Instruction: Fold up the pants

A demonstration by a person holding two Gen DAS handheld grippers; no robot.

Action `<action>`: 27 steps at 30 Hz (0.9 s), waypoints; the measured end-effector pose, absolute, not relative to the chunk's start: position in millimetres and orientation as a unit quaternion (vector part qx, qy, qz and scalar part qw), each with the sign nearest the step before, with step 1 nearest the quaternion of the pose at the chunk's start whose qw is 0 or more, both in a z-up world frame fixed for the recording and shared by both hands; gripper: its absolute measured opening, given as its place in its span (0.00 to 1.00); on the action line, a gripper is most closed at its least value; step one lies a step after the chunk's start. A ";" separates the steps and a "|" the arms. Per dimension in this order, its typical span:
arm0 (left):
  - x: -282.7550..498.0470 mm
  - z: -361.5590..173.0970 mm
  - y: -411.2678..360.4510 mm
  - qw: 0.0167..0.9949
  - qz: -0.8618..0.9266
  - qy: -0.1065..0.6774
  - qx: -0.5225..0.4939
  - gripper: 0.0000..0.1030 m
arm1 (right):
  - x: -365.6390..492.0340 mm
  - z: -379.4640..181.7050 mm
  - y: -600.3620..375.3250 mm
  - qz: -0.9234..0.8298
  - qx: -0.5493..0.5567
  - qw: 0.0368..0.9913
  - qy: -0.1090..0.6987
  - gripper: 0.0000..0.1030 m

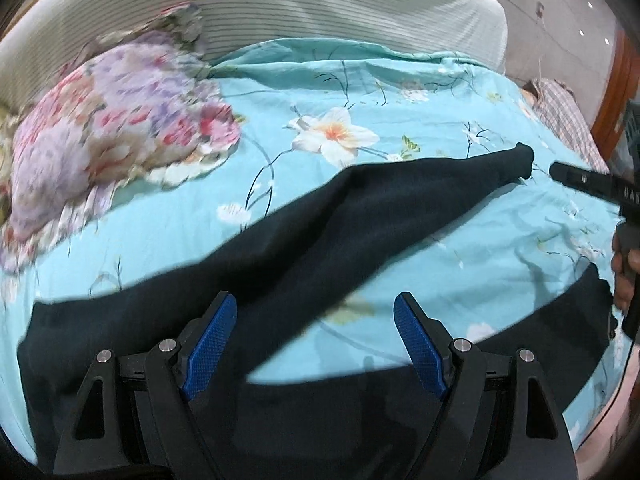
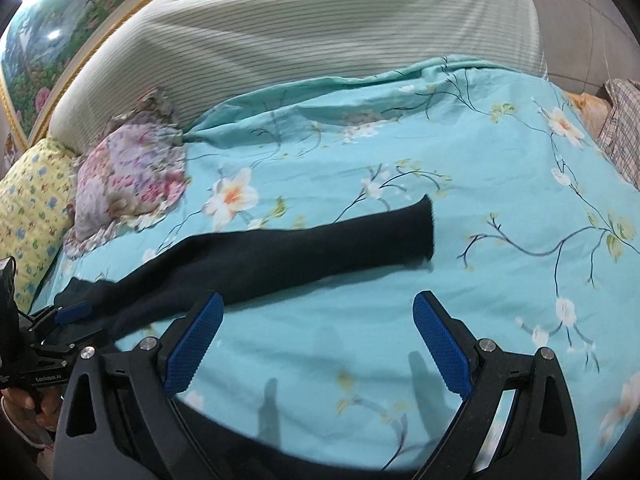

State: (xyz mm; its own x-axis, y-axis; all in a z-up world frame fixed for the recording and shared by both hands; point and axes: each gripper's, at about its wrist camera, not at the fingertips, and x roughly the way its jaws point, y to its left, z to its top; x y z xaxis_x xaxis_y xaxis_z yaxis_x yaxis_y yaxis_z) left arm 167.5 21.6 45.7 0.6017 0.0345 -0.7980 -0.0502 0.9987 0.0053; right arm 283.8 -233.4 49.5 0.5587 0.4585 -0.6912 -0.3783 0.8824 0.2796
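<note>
Dark pants (image 1: pixel 304 232) lie spread on a bed covered by a turquoise floral sheet (image 1: pixel 420 92). In the left wrist view the waist end sits at lower left, under the left tool (image 1: pixel 314 340), and one leg runs diagonally up and to the right, its cuff (image 1: pixel 524 160) pointing toward the right edge of the bed. The second leg runs along the near edge toward the lower right. The left tool stands wide, blue pads (image 1: pixel 212 340) apart, gripping nothing, above the crotch area. A flowered pillow (image 1: pixel 116 120) lies well apart at upper left; bare sheet separates it from the pants. In the right wrist view the upper leg's long axis runs left to right, its cuff ending near mid-sheet, with open sheet beyond it to the right. The right tool (image 2: pixel 316 344) is also spread wide and empty, over bare sheet just below that leg. A striped cover (image 2: pixel 320 24) bounds the far side.
</note>
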 end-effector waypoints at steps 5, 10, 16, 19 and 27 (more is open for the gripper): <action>200.5 49.2 22.6 0.894 0.012 0.447 0.010 0.79 | 324.3 48.9 -248.7 0.229 0.074 0.872 0.427 0.93; 233.7 44.9 27.5 0.887 -0.015 0.460 0.025 0.79 | 371.7 41.6 -264.6 0.240 0.112 0.846 0.463 0.93; 270.5 31.4 35.3 0.874 -0.049 0.482 0.032 0.79 | 421.5 22.2 -276.8 0.253 0.147 0.792 0.536 0.79; 289.0 20.5 41.3 0.861 -0.068 0.503 0.018 0.79 | 437.1 10.8 -274.7 0.267 0.156 0.762 0.569 0.66; 310.9 -3.8 39.4 0.830 -0.113 0.546 -0.010 0.36 | 446.8 4.5 -262.4 0.280 0.109 0.750 0.589 0.12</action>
State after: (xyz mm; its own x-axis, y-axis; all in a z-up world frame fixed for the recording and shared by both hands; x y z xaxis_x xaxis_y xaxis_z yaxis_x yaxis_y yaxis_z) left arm 310.9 39.4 -3.8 0.3789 -0.1997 -0.9036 0.1772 0.9740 -0.1409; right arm 446.8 -262.4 4.5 0.1491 0.5486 -0.8227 -0.2913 0.8195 0.4936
